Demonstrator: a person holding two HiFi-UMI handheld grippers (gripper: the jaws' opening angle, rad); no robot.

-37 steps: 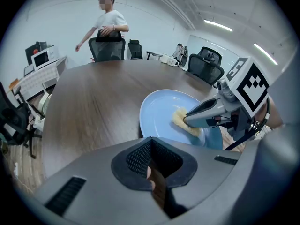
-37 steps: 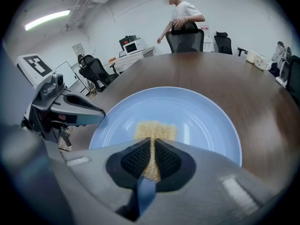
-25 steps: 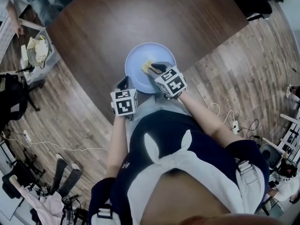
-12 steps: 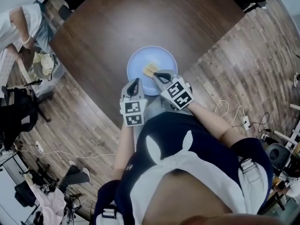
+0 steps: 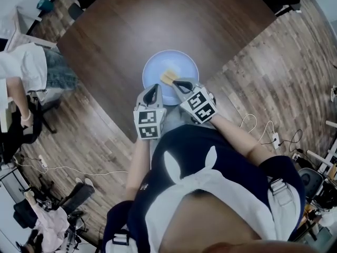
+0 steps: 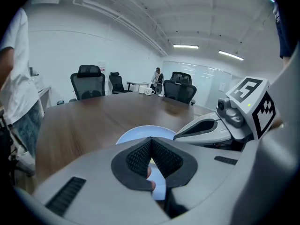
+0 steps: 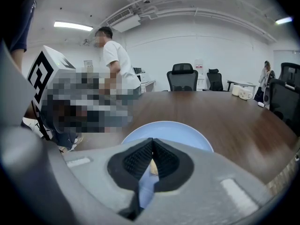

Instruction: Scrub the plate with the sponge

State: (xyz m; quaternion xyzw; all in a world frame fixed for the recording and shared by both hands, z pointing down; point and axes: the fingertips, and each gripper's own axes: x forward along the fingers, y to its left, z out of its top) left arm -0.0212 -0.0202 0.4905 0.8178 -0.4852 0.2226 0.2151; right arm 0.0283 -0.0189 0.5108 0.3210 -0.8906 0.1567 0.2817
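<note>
A pale blue plate (image 5: pixel 181 62) sits on the dark wood table (image 5: pixel 158 20), near its front edge. A yellow sponge (image 5: pixel 167 78) lies on the plate's near part, at the tip of my right gripper (image 5: pixel 177 83). That gripper is shut, and the sponge (image 7: pixel 153 168) shows between its pads over the plate (image 7: pixel 178 130). My left gripper (image 5: pixel 152 90) is shut and rests at the plate's near left rim. The plate (image 6: pixel 136 132) lies just past its jaw tips. I cannot tell whether the left gripper pinches the rim.
The table's front edge runs just under both grippers. A person (image 5: pixel 31 70) stands at the left beside the table. Black office chairs (image 6: pixel 88 81) line the table's far side, and white mugs (image 7: pixel 243 93) stand at its far right. Cables (image 5: pixel 253 130) lie on the wood floor.
My left gripper has moved forward from the table's edge to the plate's rim. The right gripper and sponge stay on the plate. The person at left has moved.
</note>
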